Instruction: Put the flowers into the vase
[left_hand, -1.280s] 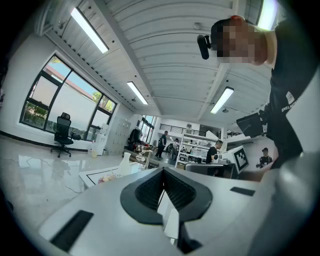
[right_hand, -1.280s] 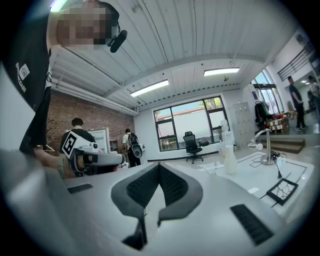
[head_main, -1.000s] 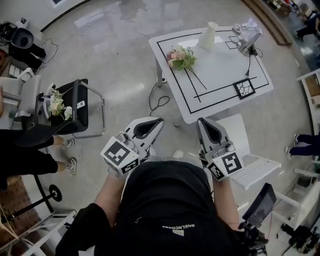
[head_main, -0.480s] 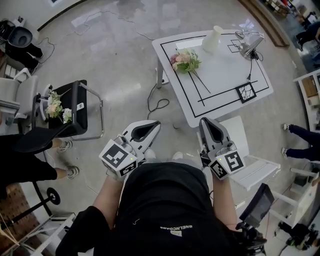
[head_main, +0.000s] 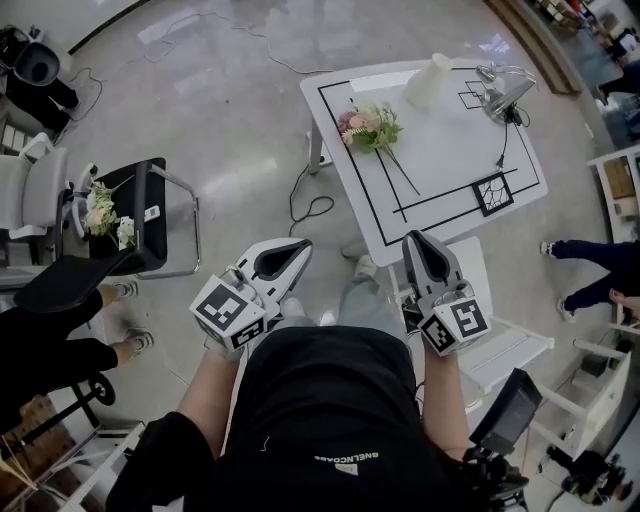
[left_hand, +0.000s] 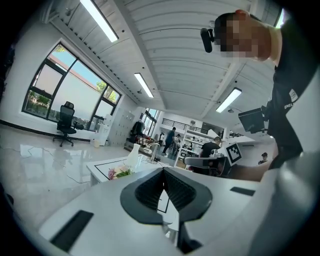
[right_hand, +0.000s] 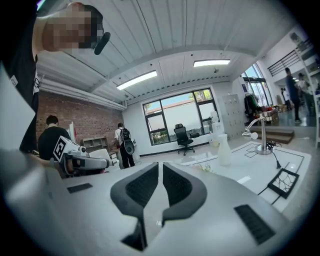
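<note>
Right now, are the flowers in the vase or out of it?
Out. The flowers lie flat on the white table, apart from the upright vase.

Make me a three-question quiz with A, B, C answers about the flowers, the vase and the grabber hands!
1. Where are the flowers near the vase?
A) inside it
B) lying on the white table
C) under the table

2. What colour is the vase?
A) white
B) blue
C) black

3. How are the jaws of the right gripper?
A) wide apart
B) together, holding nothing
C) squeezing a flower stem

Answers:
1 B, the bunch lies flat on the tabletop, apart from the vase.
2 A, it looks plain white in the head view.
3 B, the right gripper view shows the pads meeting with nothing between them.
</note>
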